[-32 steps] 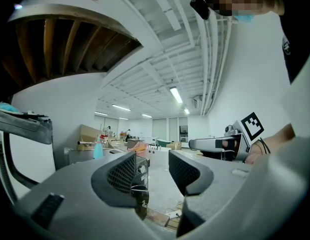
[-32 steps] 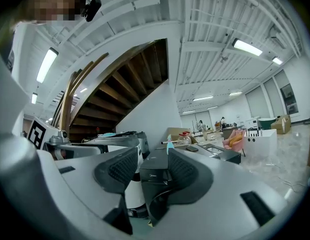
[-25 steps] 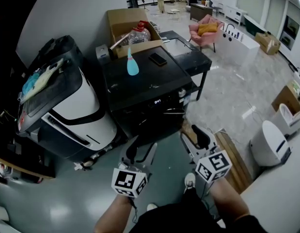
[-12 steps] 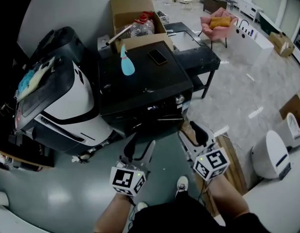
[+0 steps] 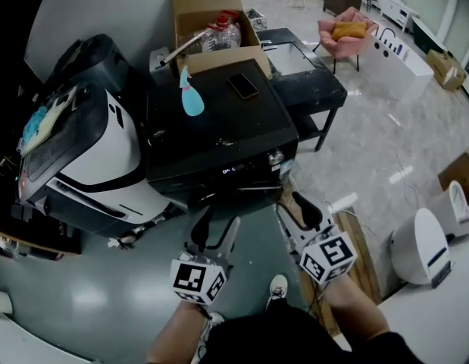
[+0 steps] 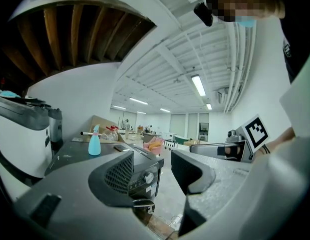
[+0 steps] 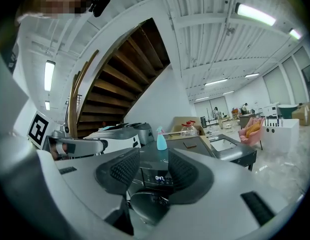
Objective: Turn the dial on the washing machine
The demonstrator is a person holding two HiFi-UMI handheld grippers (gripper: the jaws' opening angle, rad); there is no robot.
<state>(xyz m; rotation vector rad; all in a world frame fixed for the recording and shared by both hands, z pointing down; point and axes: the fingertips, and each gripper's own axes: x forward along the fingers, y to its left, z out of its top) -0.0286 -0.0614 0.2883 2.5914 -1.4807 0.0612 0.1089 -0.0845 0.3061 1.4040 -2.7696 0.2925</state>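
The black washing machine [image 5: 219, 131] stands ahead of me, with a silver dial [image 5: 276, 158] at the right of its front panel beside a lit display [image 5: 232, 170]. Both grippers hover in front of it, well short of the panel. My left gripper [image 5: 217, 230] is open and empty; in its own view the dial [image 6: 148, 178] shows between the jaws, far off. My right gripper [image 5: 295, 209] has its jaws closing with nothing between them; its view frames the display [image 7: 161, 179] and the round door [image 7: 149, 206]. A blue spray bottle [image 5: 190, 97] and a phone [image 5: 242, 86] lie on the lid.
A white-and-black machine [image 5: 90, 165] crowds the washer's left side. A cardboard box [image 5: 211, 29] sits behind it, a low black table [image 5: 302, 70] to its right. A wooden board [image 5: 348, 241] lies on the floor by my right hand, and a white bin [image 5: 420, 245] stands farther right.
Both grippers and the head have come closer to the washer's front, and the dial is now nearer the right gripper. The right jaws look slightly narrower.
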